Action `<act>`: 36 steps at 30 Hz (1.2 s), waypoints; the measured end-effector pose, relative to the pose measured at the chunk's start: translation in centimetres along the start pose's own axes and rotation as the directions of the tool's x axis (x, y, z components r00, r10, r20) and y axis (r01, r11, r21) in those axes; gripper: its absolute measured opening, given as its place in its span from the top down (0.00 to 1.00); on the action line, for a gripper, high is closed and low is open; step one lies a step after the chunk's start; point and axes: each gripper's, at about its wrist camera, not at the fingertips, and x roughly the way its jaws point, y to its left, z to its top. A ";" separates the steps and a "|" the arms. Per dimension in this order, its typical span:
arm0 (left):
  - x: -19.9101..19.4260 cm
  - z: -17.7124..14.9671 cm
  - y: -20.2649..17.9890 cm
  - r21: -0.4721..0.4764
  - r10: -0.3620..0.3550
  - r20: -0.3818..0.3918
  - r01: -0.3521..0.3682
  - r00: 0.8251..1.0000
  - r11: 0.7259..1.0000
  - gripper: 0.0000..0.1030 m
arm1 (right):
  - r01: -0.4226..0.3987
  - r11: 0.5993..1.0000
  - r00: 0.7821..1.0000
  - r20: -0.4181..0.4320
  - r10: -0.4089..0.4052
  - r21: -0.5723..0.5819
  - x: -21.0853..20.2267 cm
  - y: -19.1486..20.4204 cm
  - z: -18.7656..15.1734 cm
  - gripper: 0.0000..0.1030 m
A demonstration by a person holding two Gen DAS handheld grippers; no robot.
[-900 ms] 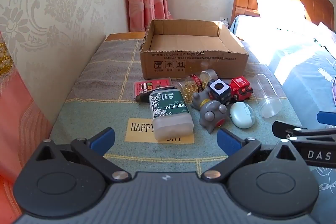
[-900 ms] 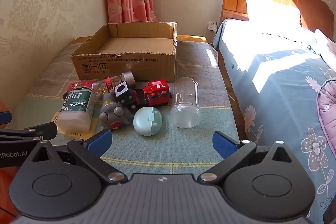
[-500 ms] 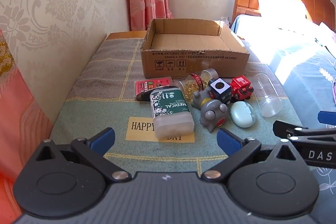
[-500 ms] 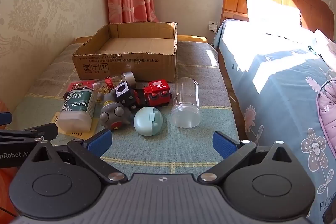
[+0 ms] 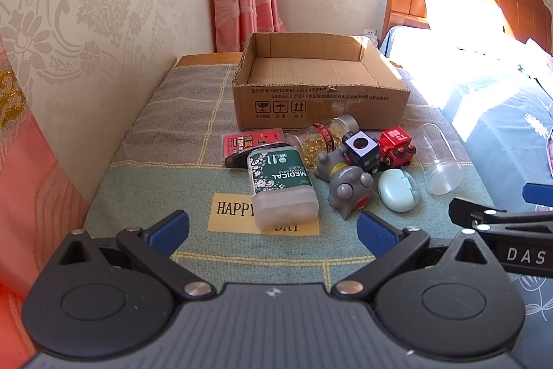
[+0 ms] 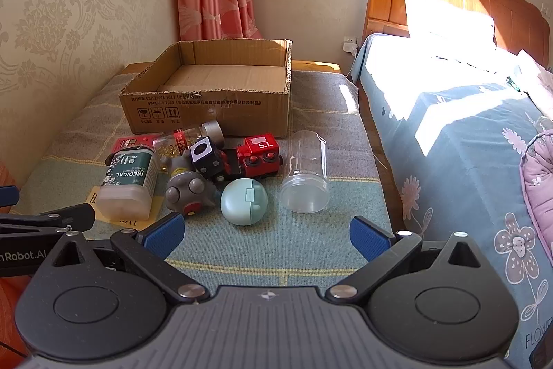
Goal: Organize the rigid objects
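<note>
Bedroom, woven plaid blanket over a low bench beside a bed. Cardboard box at the far end, toys heaped just in front. Clear plastic jar on its side, long axis toward the box, mouth nearest. Cotton-swab bottle lying likewise, half covering a yellow card. Left gripper and right gripper both spread wide, gripping nothing.

Blanket-covered bench, cardboard box, toys & bottles cluster, card
</note>
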 end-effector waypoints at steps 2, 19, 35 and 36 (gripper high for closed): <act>-0.1 0.0 0.0 -0.003 0.000 0.000 0.000 1.000 1.000 0.00 | 0.001 1.000 1.000 0.001 -0.001 -0.001 0.1 0.0 0.1 0.00; -0.3 0.1 0.1 -0.006 0.000 0.006 0.000 1.000 1.000 0.01 | 0.008 1.000 1.000 0.018 -0.008 -0.006 -0.4 0.0 0.2 0.00; -0.5 0.1 0.0 -0.006 0.001 0.011 -0.001 1.000 1.000 0.01 | 0.011 1.000 1.000 0.026 -0.010 -0.007 -0.6 0.0 0.1 0.00; -0.5 0.1 0.0 -0.006 0.001 0.010 -0.001 1.000 1.000 0.01 | 0.010 1.000 1.000 0.026 -0.010 -0.007 -0.6 0.0 0.1 0.00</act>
